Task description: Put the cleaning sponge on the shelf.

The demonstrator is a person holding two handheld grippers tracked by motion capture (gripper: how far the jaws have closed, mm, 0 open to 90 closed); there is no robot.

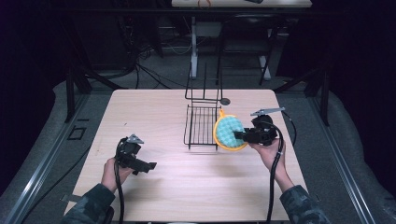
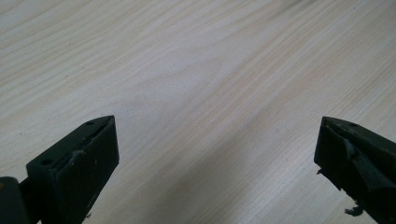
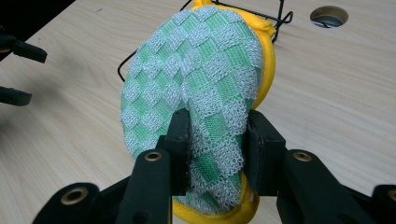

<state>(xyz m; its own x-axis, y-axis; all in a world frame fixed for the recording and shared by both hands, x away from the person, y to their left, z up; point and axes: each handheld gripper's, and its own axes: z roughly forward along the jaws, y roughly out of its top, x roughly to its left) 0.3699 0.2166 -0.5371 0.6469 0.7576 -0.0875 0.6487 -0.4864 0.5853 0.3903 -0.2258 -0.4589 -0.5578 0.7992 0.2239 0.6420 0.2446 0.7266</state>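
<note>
Right of centre in the high view, the right gripper [image 1: 240,136] pinches a green-and-yellow sponge [image 1: 228,130] beside the wire rack's [image 1: 201,125] right edge, while the left gripper [image 1: 150,166], jaws wide and empty, hovers over bare table [image 1: 154,107] lower left.

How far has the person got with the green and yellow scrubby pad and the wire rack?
Done: the right gripper has shut on the pad and holds it by one edge beside the wire rack. In hand: the pad hangs in the grip at the rack's right side, not in it. Left: probably setting the pad in the rack and letting go. The left gripper waits open over bare table.
</note>
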